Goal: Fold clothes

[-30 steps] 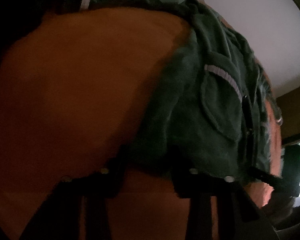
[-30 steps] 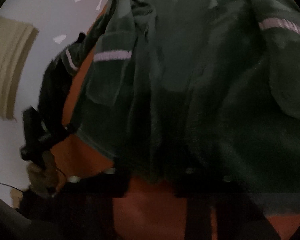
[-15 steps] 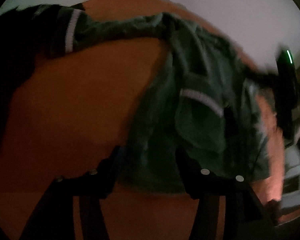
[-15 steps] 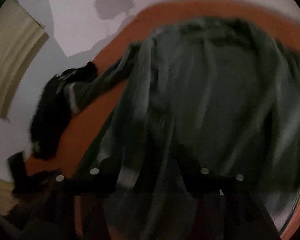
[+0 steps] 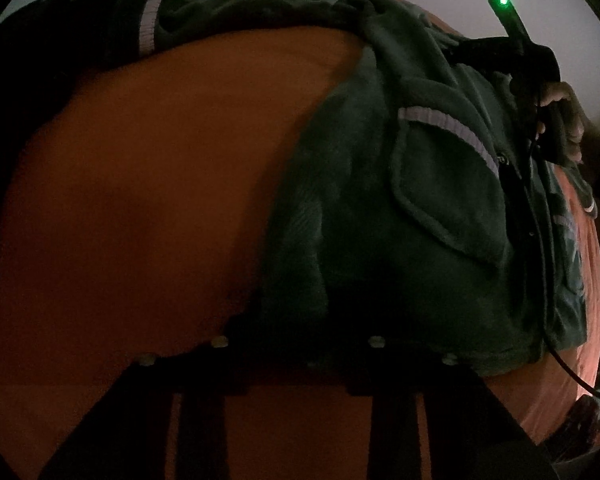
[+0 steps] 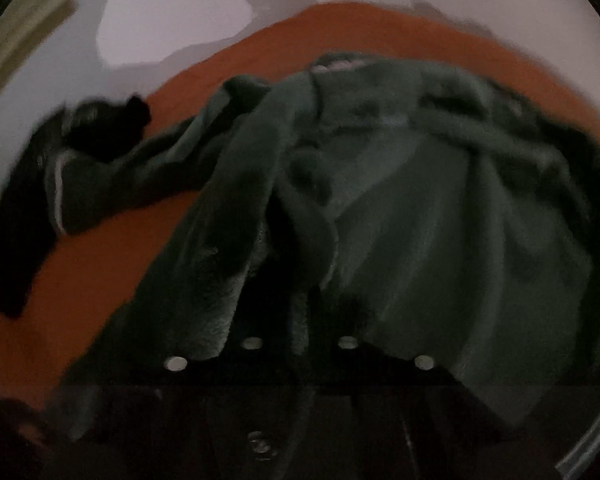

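The green fleece jacket (image 5: 380, 208) is spread, rumpled, over an orange surface (image 5: 160, 180), with one sleeve (image 5: 236, 12) trailing toward the far edge and ending in a pale-striped cuff (image 5: 150, 12). The left gripper (image 5: 296, 344) is seen at the jacket's near hem with its jaws closing; the fleece lies between them, but in the dim light it cannot be told whether the pads are pressing on it yet. The right gripper (image 6: 300, 344) is pressed together, and a fold of fleece appears to be pinched between its jaws. For the fold to be made well, both grips are best taken on the hem edge alone, not on bunched layers, and the cloth is best drawn taut and level before it is laid over, so that the pocket (image 5: 444, 184) side is not creased. From the left wrist view the striped pocket, the zip line and the person's hand (image 5: 560, 116) on the other tool are shown; these are missed by the right wrist view, where a dark garment (image 6: 24, 208) near the cuff and the jacket's collar end (image 6: 340, 64) are shown instead
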Motion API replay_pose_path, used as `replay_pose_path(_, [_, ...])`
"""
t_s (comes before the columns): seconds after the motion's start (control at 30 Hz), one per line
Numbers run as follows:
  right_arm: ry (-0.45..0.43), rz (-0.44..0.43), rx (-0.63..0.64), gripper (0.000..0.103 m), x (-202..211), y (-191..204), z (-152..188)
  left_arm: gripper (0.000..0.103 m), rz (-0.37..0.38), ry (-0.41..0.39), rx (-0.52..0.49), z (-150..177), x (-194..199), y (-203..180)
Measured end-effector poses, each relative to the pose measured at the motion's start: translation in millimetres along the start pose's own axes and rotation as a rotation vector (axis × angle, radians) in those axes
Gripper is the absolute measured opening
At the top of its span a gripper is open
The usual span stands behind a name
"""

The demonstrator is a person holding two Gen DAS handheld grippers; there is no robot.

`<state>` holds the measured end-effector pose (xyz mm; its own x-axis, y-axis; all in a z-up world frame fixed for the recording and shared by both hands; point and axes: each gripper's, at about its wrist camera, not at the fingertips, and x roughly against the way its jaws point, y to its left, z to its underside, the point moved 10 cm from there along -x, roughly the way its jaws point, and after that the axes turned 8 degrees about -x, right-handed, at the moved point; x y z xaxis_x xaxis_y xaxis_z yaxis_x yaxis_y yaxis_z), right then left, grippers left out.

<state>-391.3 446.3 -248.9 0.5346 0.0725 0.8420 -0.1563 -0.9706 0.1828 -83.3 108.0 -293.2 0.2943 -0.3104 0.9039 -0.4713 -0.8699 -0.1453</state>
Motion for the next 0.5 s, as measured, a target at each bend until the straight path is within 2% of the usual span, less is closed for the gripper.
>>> replay_pose_path(0.13, [-0.033, 0.044, -0.020, 0.005, 15.9, 1.7, -6.6, 0.027, 0.005, 0.006, 0.029, -3.5, -5.3, -7.7])
replay_pose_path(0.23, [-0.070, 0.092, -0.075, 0.005, 36.8, -15.5, -11.5, 0.027, 0.022, 0.015, 0.053, -2.5, -6.4, -5.0])
replay_pose_path(0.37, [-0.086, 0.148, -0.201, 0.004, 53.3, -62.0, -16.7, 0.027, 0.038, 0.023, 0.073, -4.7, -10.8, -1.9])
replay_pose_path(0.5, [-0.060, 0.213, -0.359, 0.004, 55.6, -123.5, -12.9, 0.027, 0.050, 0.026, 0.095, -5.7, -14.1, 0.6])
